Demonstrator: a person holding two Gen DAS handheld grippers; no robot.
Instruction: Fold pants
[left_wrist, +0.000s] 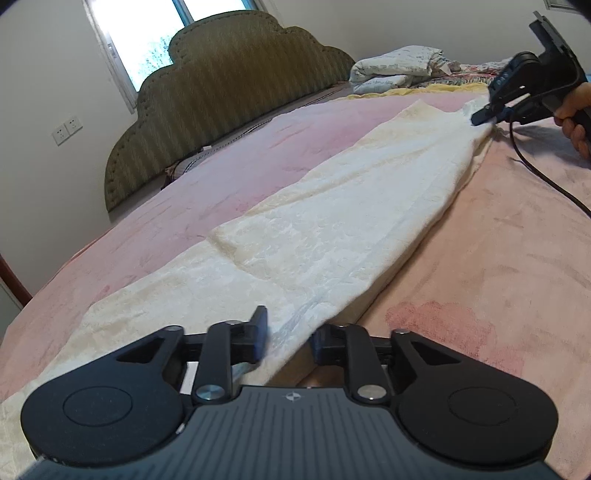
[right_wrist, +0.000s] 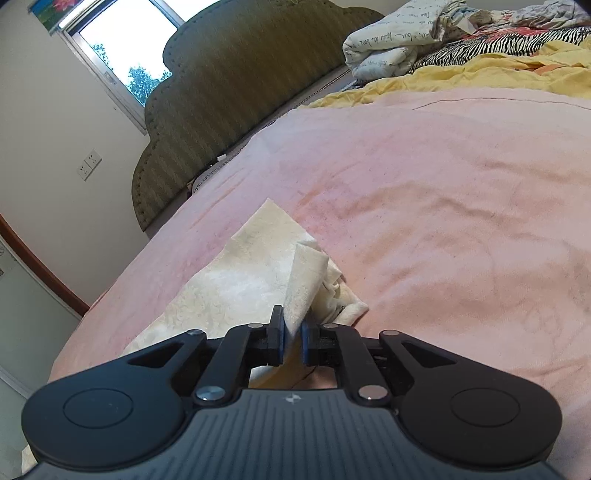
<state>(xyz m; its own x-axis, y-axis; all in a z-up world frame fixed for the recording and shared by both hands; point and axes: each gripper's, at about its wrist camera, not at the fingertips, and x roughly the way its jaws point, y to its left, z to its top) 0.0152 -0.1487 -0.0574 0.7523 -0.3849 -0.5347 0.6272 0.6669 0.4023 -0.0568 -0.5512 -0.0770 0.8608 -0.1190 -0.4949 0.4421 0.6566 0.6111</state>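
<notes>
Cream textured pants (left_wrist: 332, 221) lie stretched out long across the pink blanket (left_wrist: 498, 266). My left gripper (left_wrist: 290, 334) sits low at the near end. Its jaws stand apart, the pants' edge lies loosely between them, and neither pad presses on it. At the far end my right gripper (left_wrist: 482, 117), held by a hand (left_wrist: 576, 122), meets the cloth. In the right wrist view a raised fold of the pants (right_wrist: 258, 266) stands pinched between the narrow jaws of the right gripper (right_wrist: 292, 332), just above the blanket (right_wrist: 443, 184).
A green padded headboard (left_wrist: 229, 85) and a window stand at the left side. A heap of folded bedding (right_wrist: 399, 40) and a yellow sheet (right_wrist: 498, 70) lie beyond the pants. A black cable (left_wrist: 535, 173) trails over the blanket below the right gripper.
</notes>
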